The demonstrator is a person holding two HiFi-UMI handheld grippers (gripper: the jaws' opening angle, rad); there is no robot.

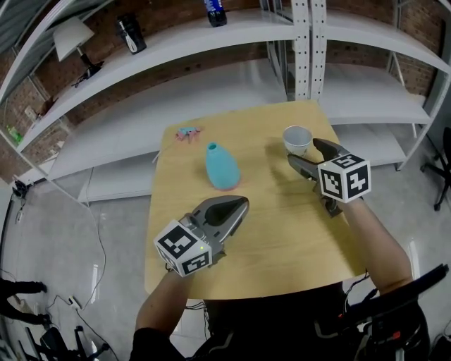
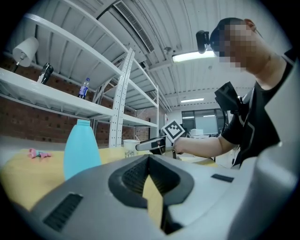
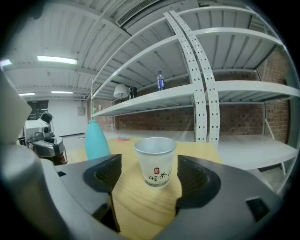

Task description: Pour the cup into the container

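Note:
A white paper cup (image 1: 297, 139) with printed characters stands upright near the far right of the wooden table (image 1: 282, 233). My right gripper (image 1: 304, 152) is open just short of it. In the right gripper view the cup (image 3: 155, 161) stands beyond the two jaws, in line with the gap, and neither jaw touches it. The container, a teal narrow-necked bottle (image 1: 221, 167), stands upright mid-table, left of the cup. My left gripper (image 1: 236, 204) is shut and empty, close in front of the bottle (image 2: 82, 149), which rises at the left of its view.
A small pink object (image 1: 189, 132) lies at the table's far left corner. White shelving (image 1: 211, 42) behind the table holds a dark bottle (image 1: 215, 13) and a lamp (image 1: 74, 39). The table's right edge runs close beside the right gripper.

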